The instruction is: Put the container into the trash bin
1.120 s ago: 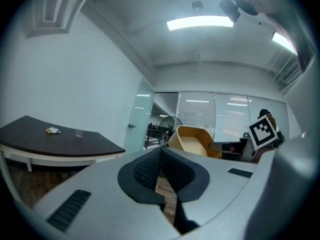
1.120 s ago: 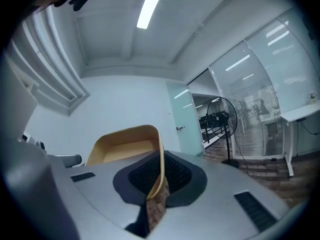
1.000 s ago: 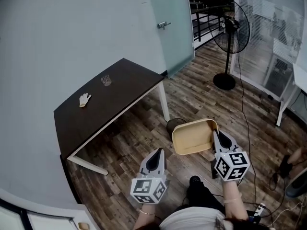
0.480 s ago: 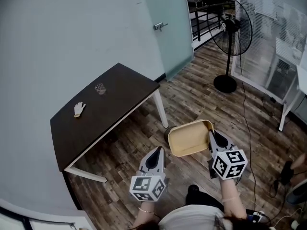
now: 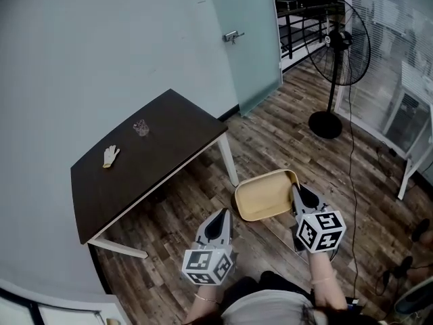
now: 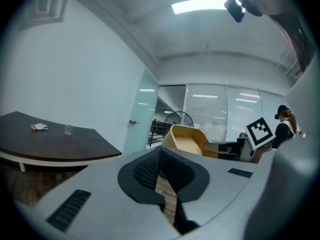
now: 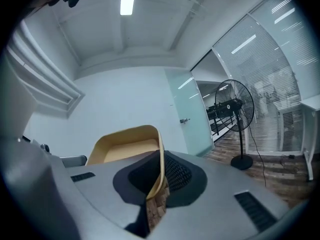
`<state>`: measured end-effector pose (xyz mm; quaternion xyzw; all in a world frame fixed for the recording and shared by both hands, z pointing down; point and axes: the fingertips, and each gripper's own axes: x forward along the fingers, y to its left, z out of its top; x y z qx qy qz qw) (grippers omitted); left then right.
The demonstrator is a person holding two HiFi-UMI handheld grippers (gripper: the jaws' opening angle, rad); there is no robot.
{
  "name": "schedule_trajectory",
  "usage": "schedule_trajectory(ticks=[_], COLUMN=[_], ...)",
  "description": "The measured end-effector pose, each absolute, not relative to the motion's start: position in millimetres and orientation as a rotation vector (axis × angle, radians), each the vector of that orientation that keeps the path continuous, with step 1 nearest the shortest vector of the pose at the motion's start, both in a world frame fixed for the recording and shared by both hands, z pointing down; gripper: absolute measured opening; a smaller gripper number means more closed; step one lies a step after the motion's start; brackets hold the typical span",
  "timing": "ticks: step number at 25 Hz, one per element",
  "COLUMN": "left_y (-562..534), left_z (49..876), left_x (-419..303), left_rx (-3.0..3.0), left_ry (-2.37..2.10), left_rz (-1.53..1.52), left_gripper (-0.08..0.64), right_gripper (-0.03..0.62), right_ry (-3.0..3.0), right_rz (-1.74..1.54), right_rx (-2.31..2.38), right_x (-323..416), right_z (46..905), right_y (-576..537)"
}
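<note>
Nearest first: both grippers are held side by side above the wood floor (image 5: 284, 131), pointing away from the person. The left gripper (image 5: 222, 214) has its jaws pressed together at the tips and carries nothing; only floor shows through the slot behind the pads. The right gripper (image 5: 296, 191) is pinching the container (image 5: 262, 195), a shallow tan tray with rounded corners. In the right gripper view the jaws are closed on the thin rim at one corner of the tray, the wall running up between the two ribbed pads. From that grip the container sticks out ahead of the right gripper and to its left, open side up, in the air clear of the floor. That places it in front of the left gripper and slightly to its right, apart from it, not touching. Beyond, to the left, a dark table (image 5: 169, 147) on white legs stands against the pale wall; a glove (image 5: 110, 156) and a small glass (image 5: 141, 127) sit on it, well apart from each other. Farther back are a frosted door (image 5: 247, 39) with a handle and, to the right, a standing fan (image 5: 345, 46).
</note>
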<state>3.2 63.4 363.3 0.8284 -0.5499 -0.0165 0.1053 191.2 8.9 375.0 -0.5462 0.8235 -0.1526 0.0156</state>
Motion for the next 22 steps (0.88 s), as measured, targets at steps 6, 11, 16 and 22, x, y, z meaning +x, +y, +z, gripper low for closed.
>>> schedule_trajectory(ticks=[6,11,16,22], left_y=[24.9,-19.9,-74.2,-140.4], left_z=[370.7,378.9,389.0,392.7], left_x=[-9.0,-31.7,-71.3,-103.2], left_rx=[2.409,2.409,2.426,2.452], left_ry=[-1.631,-1.618,-1.583,-1.535], left_rz=[-0.027,-0.024,-0.032,-0.025], left_gripper=[0.018,0.018,0.018,0.018], right_gripper=[0.021,0.021,0.021,0.021], right_ry=[2.582,2.587,2.583,2.584], right_rz=[-0.495,-0.51,-0.511,-0.511], right_rx=[-1.69,-1.708,-1.745,-1.786], right_x=[178.1,154.8,115.4,80.3], right_z=[382.0,393.4,405.7,411.0], right_y=[-38.2,-82.5,-132.3,-190.8])
